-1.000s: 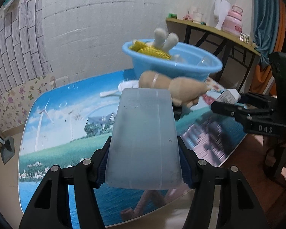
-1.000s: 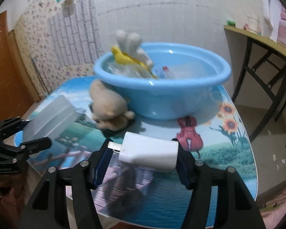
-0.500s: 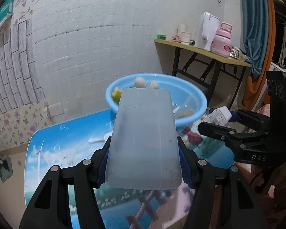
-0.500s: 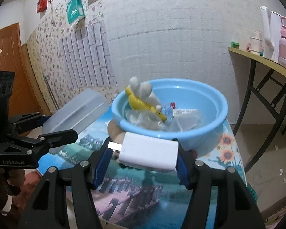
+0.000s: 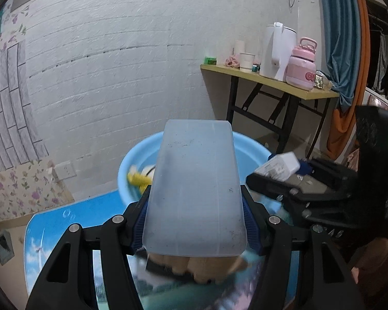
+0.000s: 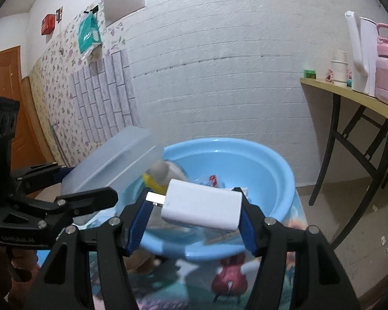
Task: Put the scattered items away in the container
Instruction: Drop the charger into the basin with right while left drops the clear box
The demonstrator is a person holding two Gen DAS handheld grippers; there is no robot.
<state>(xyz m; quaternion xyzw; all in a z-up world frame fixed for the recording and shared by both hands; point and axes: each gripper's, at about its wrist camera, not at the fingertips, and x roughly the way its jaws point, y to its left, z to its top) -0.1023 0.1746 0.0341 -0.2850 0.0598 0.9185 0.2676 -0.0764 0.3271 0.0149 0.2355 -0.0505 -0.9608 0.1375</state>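
The left gripper (image 5: 194, 222) clamped a frosted translucent box (image 5: 194, 193); the right gripper (image 6: 194, 214) pinched a white charger (image 6: 201, 206), blue basin (image 6: 271, 170) at twelve o'clock.

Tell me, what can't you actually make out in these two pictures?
- Basin contents: left view, mostly hidden behind the held frosted box.
- Plush toy: left view, blurred, half under the box; right view, behind a finger.
- Charger prongs: right view, one metal tip shows.
- Tabletop print: blurred.
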